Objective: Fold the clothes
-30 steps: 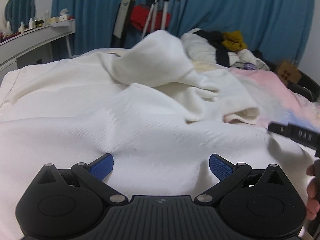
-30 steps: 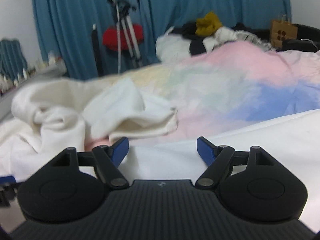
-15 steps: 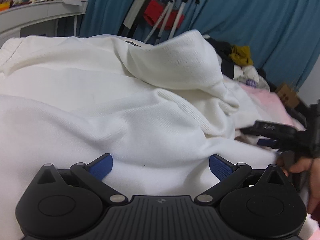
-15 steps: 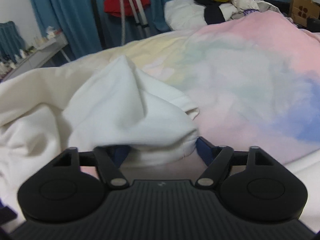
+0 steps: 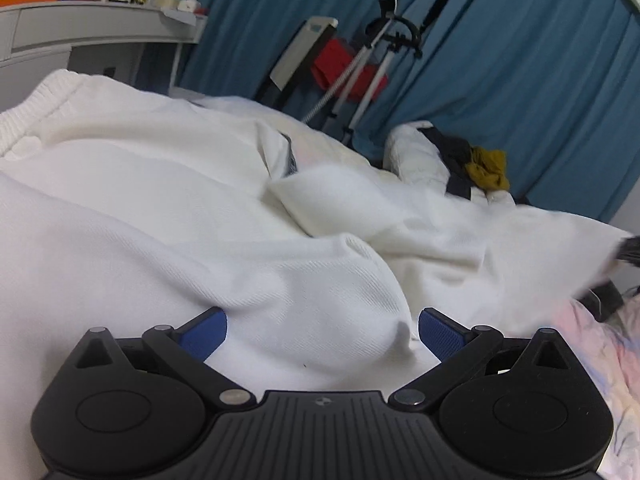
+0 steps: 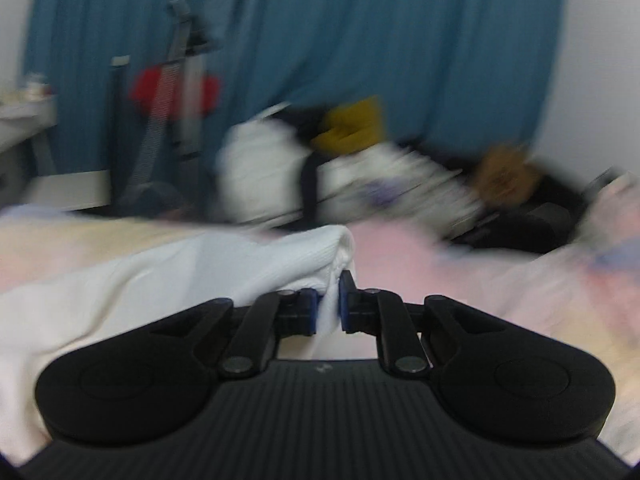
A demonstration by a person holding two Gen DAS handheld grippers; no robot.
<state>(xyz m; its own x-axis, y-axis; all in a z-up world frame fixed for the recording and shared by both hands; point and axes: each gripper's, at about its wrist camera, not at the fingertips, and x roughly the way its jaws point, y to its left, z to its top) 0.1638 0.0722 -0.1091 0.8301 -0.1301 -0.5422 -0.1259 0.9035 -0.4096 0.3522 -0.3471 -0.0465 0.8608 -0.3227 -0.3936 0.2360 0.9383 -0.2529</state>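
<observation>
Right gripper is closing, pads pinching the sweater's cuff, seen in its own view only; left gripper gapes wide, empty, over cloth.

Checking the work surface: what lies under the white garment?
Under the white garment, a pastel pink bedcover shows at its edges. Whatever lies beneath the garment's middle is covered.

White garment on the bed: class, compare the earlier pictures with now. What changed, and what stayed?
The right tool is closing on the white garment's cuff, which sits between its pads, and lifts it. The left tool stays open, over the garment.
</observation>
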